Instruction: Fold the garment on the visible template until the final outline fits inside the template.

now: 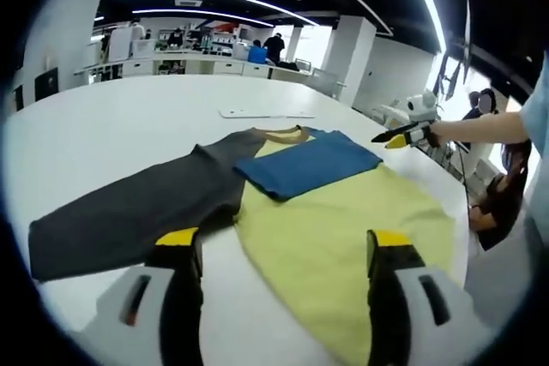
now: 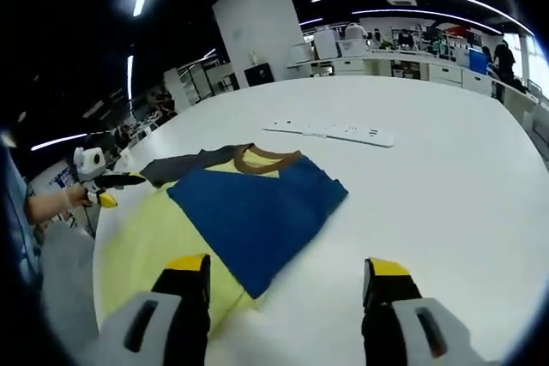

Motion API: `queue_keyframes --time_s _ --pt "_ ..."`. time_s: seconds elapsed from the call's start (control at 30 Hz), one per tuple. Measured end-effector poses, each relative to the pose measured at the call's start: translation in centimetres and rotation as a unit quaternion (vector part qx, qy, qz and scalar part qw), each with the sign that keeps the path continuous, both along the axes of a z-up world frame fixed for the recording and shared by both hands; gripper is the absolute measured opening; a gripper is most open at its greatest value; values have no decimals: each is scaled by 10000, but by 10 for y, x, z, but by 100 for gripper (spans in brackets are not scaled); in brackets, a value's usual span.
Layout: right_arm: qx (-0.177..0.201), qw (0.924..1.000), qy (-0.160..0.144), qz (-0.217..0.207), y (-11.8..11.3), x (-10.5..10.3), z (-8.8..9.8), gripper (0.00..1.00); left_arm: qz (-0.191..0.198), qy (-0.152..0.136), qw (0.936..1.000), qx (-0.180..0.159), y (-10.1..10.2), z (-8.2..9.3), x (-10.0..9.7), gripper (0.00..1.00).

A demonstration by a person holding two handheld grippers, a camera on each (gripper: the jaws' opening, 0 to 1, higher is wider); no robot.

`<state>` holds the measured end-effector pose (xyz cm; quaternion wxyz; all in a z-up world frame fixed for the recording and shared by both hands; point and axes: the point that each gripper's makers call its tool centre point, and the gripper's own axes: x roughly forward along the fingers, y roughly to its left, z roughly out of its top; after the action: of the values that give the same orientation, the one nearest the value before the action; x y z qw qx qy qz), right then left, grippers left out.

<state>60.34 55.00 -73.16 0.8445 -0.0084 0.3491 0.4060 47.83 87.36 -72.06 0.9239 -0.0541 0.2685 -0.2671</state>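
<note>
Left gripper view: we record the left gripper (image 1: 285, 250) held above the white table (image 1: 129, 126), jaws spread apart and empty. The garment (image 1: 343, 229) lies flat ahead, its yellow body running past the table's near edge, a blue sleeve (image 1: 307, 163) folded over the chest and a grey sleeve (image 1: 129, 212) spread out sideways. Right gripper view: we find the right gripper (image 2: 285, 273) likewise parted and empty; the template cannot be made out.
</note>
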Motion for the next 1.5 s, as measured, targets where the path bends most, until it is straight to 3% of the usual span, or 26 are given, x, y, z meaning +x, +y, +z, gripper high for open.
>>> queue_keyframes --time_s 0.17,0.47,0.73,1.1,1.23,1.5 --pt "-100 9999 25 -52 -7 -13 -3 68 1 -11 10000 -18 -1 2 -1 76" --pt "-783 9958 -461 148 -24 -44 -15 60 -28 -8 10000 -36 -4 4 -6 75" --pt "-1031 9928 -560 255 -31 -69 -28 54 -45 -28 9999 -115 -8 9 -8 75" --pt "-1041 9904 -755 505 -19 -101 -30 47 -2 22 9997 -239 -10 8 -12 75" --pt "-781 9938 -645 449 -9 -110 -26 41 -16 55 9997 -241 -11 6 -15 74" --pt "-642 9960 -365 505 4 -125 -28 22 5 87 9996 -279 -12 4 -17 74"
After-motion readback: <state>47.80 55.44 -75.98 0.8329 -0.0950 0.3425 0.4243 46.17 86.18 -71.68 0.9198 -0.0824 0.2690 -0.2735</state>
